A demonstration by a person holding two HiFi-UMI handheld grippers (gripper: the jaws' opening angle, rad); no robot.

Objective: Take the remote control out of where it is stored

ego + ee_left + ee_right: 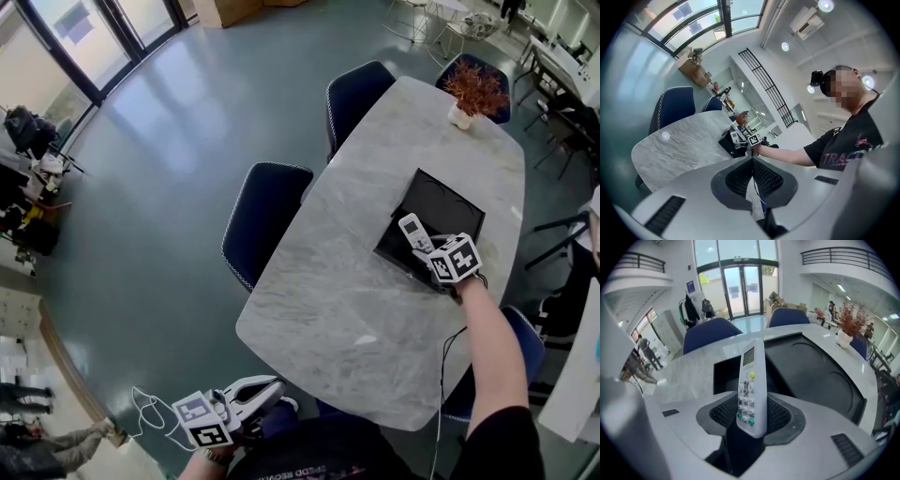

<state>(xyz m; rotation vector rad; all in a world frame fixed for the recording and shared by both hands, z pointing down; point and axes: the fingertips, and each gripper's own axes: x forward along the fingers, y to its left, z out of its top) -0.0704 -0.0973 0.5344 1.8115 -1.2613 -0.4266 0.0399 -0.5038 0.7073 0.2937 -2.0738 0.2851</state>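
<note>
two claws show. the right claw [751, 414] pinches the lower end of the white remote control [751, 380], pads pressed on both its sides. the remote's button face and small screen look toward the camera, and its top end points out over the open black box [452, 212] on the marble counter [337, 300]. the left claw [752, 169] is pressed together with nothing in it, low near the person's body, well apart from the box. a potted red plant [473, 89] stands at the counter's far end.
</note>
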